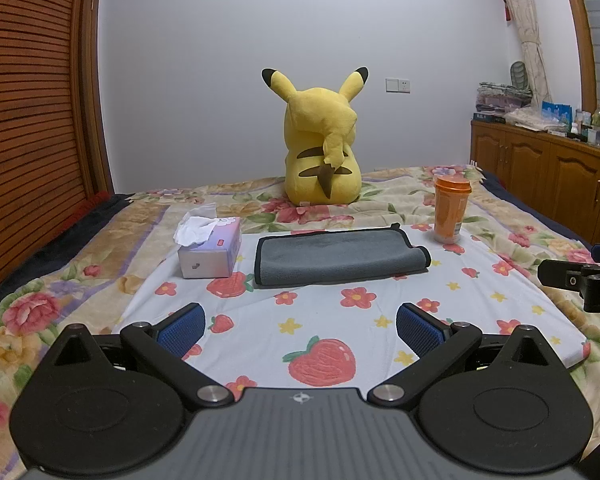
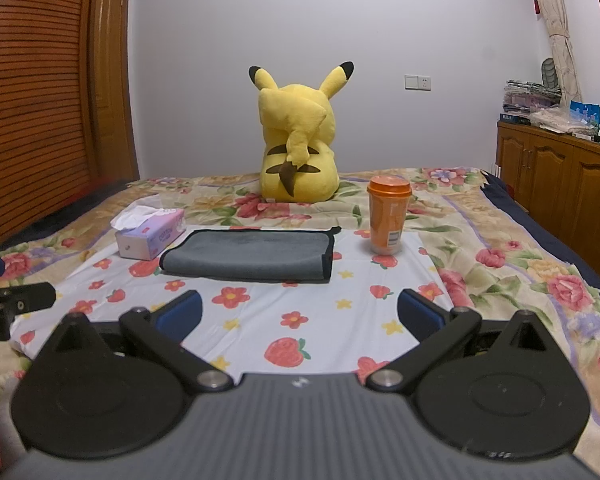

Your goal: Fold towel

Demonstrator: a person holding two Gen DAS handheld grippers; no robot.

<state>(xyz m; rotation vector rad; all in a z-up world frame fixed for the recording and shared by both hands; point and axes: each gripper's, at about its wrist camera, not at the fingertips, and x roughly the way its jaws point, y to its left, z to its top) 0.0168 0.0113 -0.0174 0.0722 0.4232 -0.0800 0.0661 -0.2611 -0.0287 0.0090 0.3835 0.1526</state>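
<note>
Towel is seen lying flat on a white sheet printed with flowers and strawberries, spread over the floral blanket on the bed. Long axis runs left-right across both views, short axis pointing away toward the wall. Towel is grey with a black hem and is already folded into a layered rectangle; the fold is rounded along the near edge in the left wrist view, and the right end is slightly rolled and bulged. Black hem is seen along the far edge and right end.

Tissue box sits just beside the towel's left end, orange cup near its right end, not touching. Yellow plush toy sits beyond, back turned, well apart from the towel.

Left hand-held gripper is spread wide, nothing between the blue pads, held above the sheet short of the towel. Right hand-held gripper is likewise spread wide and holding nothing, also short of the towel.
</note>
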